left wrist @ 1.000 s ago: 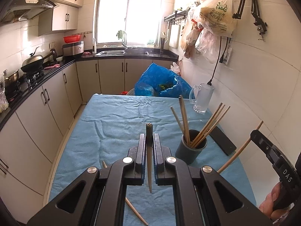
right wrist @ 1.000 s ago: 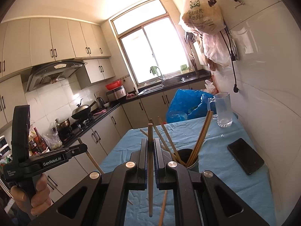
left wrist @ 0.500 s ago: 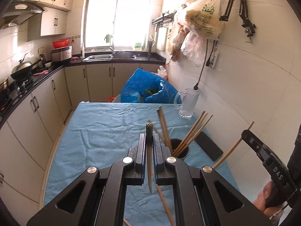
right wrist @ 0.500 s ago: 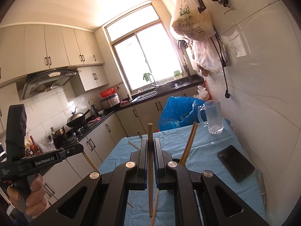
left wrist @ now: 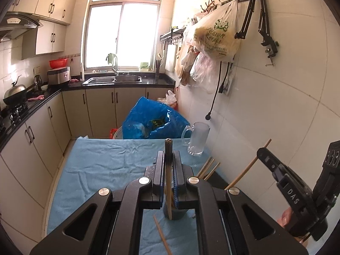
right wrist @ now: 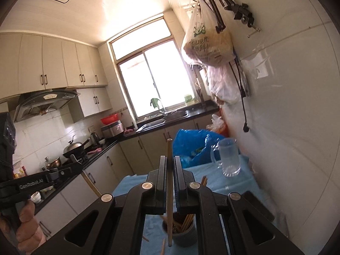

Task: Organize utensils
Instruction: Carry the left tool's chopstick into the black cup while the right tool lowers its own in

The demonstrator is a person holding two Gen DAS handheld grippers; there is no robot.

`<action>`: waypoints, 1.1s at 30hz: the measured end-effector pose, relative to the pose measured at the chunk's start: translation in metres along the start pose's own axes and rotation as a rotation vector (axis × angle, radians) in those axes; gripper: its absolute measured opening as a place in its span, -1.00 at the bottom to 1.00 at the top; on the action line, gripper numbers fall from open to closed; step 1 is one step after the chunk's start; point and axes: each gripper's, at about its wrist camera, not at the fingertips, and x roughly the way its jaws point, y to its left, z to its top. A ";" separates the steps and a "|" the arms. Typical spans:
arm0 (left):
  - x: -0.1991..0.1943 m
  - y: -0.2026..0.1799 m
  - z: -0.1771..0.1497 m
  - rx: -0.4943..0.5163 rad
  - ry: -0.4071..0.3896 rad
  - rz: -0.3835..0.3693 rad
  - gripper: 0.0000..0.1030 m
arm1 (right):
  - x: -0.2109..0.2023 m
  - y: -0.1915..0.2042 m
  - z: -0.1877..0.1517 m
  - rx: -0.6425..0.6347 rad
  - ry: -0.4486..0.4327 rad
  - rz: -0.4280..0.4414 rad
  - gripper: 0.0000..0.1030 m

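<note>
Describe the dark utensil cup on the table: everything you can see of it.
The utensil cup is a dark grey, round, matte holder standing upright on the blue tablecloth. Several wooden chopsticks stand in it, leaning against its rim. Both hand-held gripper bodies hide much of it, so only its lower wall and part of the mouth show. Loose chopsticks lie on the cloth beside it. Neither gripper touches the cup.

A table covered by a blue cloth [left wrist: 110, 170] carried a glass mug [left wrist: 197, 140] at two o'clock, a dark grey cup [right wrist: 183, 235] of chopsticks near centre, a black phone [right wrist: 258, 204] at three o'clock, and a loose chopstick [left wrist: 162, 237] at six o'clock.
</note>
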 end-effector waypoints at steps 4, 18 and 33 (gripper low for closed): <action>0.015 -0.007 0.012 0.000 -0.002 -0.005 -0.88 | 0.011 -0.001 0.010 -0.009 -0.018 -0.026 -0.88; 0.082 0.000 -0.008 -0.032 0.098 -0.015 -0.88 | 0.061 -0.020 -0.007 0.004 0.050 -0.057 -0.88; 0.118 0.018 -0.032 -0.048 0.157 0.006 -0.87 | 0.095 -0.032 -0.044 0.013 0.161 -0.068 -0.88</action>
